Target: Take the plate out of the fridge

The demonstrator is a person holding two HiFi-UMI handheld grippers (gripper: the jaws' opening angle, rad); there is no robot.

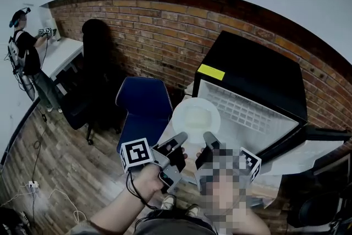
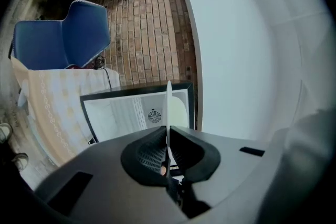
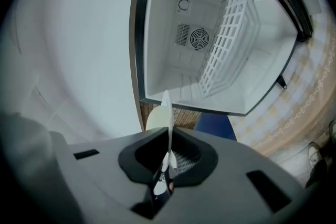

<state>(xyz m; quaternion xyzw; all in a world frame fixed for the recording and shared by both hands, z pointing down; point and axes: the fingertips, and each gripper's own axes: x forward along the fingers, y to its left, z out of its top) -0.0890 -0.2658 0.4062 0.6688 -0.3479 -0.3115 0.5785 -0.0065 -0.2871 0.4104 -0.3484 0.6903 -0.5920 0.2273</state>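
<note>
**A:** Where is the plate (image 1: 196,119)?

**B:** Out of the fridge (image 1: 258,80), held up just before its open front (a blue chair (image 1: 144,104) shows beyond it).

**A:** And the 2 grippers?

**B:** The left gripper (image 1: 179,141) pinches the plate's near-left rim and the right gripper (image 1: 210,140) its near-right rim. Both pairs of fingers are clamped narrow on the thin white edge.

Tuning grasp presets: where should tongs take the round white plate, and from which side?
The thin rim, from the near edge facing the person. The round white plate is shallow, so only its rim fits between jaws. Left tongs and right tongs are shut on that near rim, side by side.
</note>
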